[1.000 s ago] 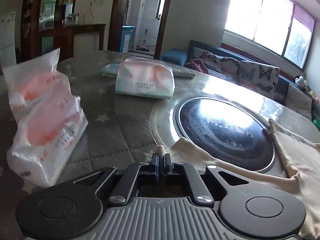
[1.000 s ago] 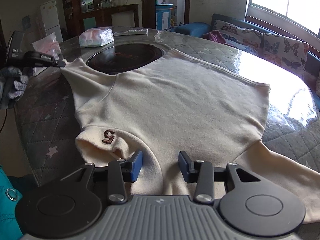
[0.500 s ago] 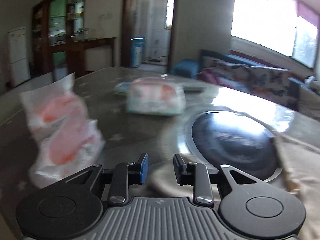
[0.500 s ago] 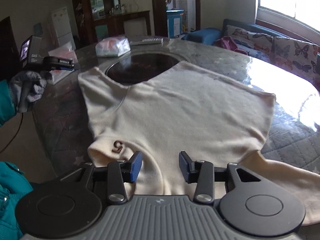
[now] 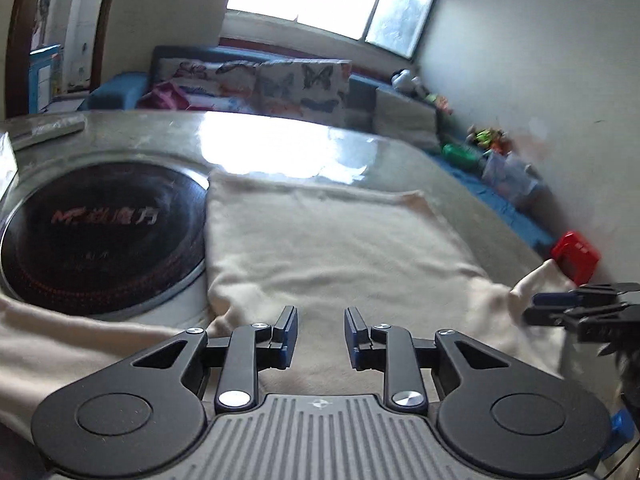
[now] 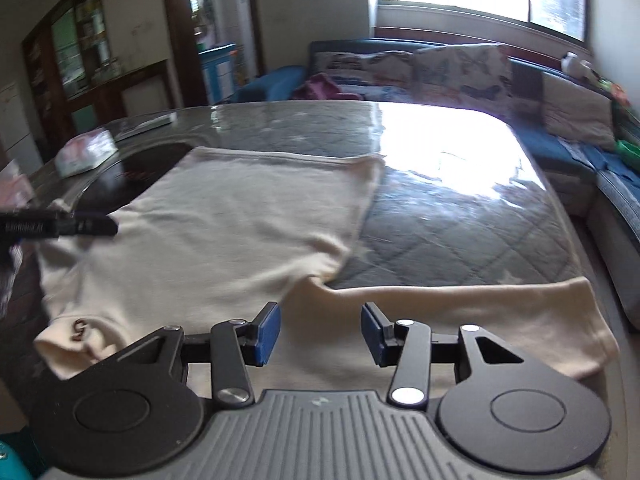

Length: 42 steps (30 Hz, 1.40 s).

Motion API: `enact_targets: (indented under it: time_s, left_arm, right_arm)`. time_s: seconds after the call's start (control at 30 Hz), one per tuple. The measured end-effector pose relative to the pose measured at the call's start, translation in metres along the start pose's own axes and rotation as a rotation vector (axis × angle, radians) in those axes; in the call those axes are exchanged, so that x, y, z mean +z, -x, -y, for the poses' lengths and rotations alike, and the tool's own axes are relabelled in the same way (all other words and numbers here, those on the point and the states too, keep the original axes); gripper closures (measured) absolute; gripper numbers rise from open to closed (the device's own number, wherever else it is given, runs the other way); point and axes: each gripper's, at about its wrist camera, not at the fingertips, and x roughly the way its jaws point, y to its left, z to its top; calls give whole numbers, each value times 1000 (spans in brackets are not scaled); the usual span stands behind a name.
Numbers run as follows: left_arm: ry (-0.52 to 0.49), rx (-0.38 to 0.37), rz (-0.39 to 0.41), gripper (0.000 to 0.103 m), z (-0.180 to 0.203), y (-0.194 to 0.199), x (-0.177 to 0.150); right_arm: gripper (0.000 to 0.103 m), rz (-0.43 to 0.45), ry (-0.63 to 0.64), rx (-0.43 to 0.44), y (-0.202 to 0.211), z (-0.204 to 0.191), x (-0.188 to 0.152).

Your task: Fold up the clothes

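A sofa [image 6: 460,68] with butterfly cushions ran under the bright window behind a glass-topped table [image 6: 460,184]. A cream sweater [image 6: 240,232] lay spread flat across that table, one edge lapping the round black cooktop [image 5: 104,232]. The left gripper [image 5: 321,336] hovered over the cloth, fingers apart and empty. The right gripper [image 6: 320,334] stood likewise parted above a sleeve [image 6: 500,312].

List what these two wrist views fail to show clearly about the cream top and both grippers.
- Cream top: near hem hidden under the right gripper body, right wrist view.
- Emblem on the sleeve: blurred, unreadable.
- Left gripper: open over the cloth; contact cannot be told.
- Left sleeve: cut off by the left edge, left wrist view.
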Motion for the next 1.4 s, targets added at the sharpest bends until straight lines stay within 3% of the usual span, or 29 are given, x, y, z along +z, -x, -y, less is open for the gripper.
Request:
enact_targets:
  time_s: [0.37,0.53,0.7,0.83,0.97,1.03,1.07,1.1,1.4]
  left_arm:
    - [-17,48,-9,73,-12,-1,-3]
    - [-32,54,-13,73,-10,-2,-3]
    - [-68,72,-13,71,-6,-5,-2]
    - [-87,68,-24,68,1,-4,0]
    - [-123,26,-12,65,17,1,4]
    - [-135,-8,-12,64,27,1,6]
    - [-142,-32,-19,64,34,0,7]
    - [-148,-55,-26,64,41,-2,7]
    - [-308,-230,-58,66,112,-21,0]
  right_arm:
    - [57,25,-107,-187,10,64,-21]
    - [56,42,-238,-289,26,104,-30]
    - [56,39,-245,-414,28,124,-36]
    - [58,57,-306,-406,29,136,-38]
    - [68,50,-313,-385,25,137,-38]
    - [79,56,-315,-387,26,136,-38]
    - [90,62,-316,-388,29,136,-38]
    - [93,70,-317,-390,32,135,-38]
    - [95,134,-332,-403,57,131,-41]
